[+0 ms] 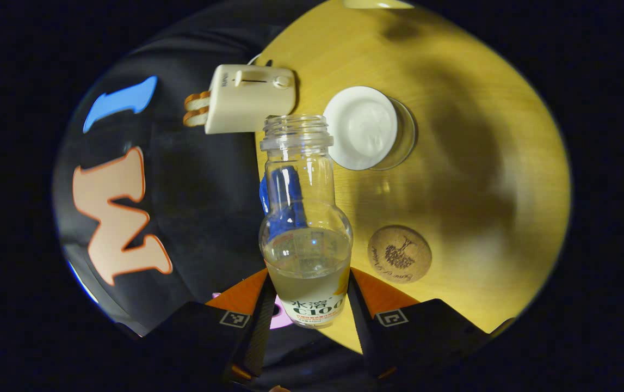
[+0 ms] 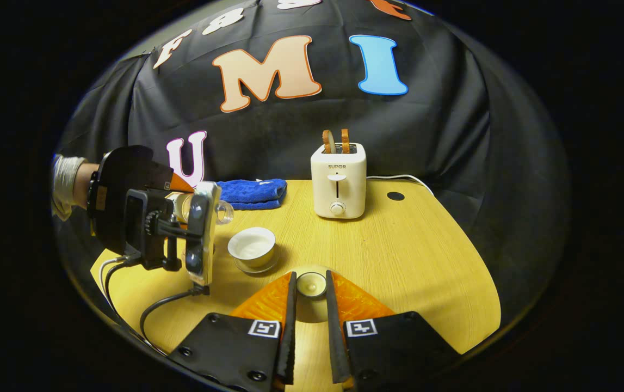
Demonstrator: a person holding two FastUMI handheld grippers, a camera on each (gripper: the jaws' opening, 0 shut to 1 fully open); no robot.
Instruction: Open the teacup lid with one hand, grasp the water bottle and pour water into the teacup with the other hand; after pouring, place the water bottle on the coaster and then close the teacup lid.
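Note:
My left gripper (image 1: 309,275) is shut on the clear water bottle (image 1: 306,218), which has no cap and holds some water in its lower half. Past the bottle's mouth stands the white teacup (image 1: 365,126) on a glass saucer, uncovered. The round cork coaster (image 1: 399,254) lies bare on the table nearer to me. In the right gripper view my right gripper (image 2: 310,276) is shut on the small teacup lid (image 2: 310,284), held low over the table. There the left gripper (image 2: 181,201) holds the bottle (image 2: 223,212) about level, its mouth above and left of the teacup (image 2: 252,246). No stream of water shows.
A white toaster (image 2: 339,182) with two slices of bread stands at the back of the yellow wooden table (image 2: 409,261), its cord trailing right. A folded blue cloth (image 2: 254,193) lies left of it. A black cable (image 2: 170,305) hangs from the left gripper over the table's near left edge.

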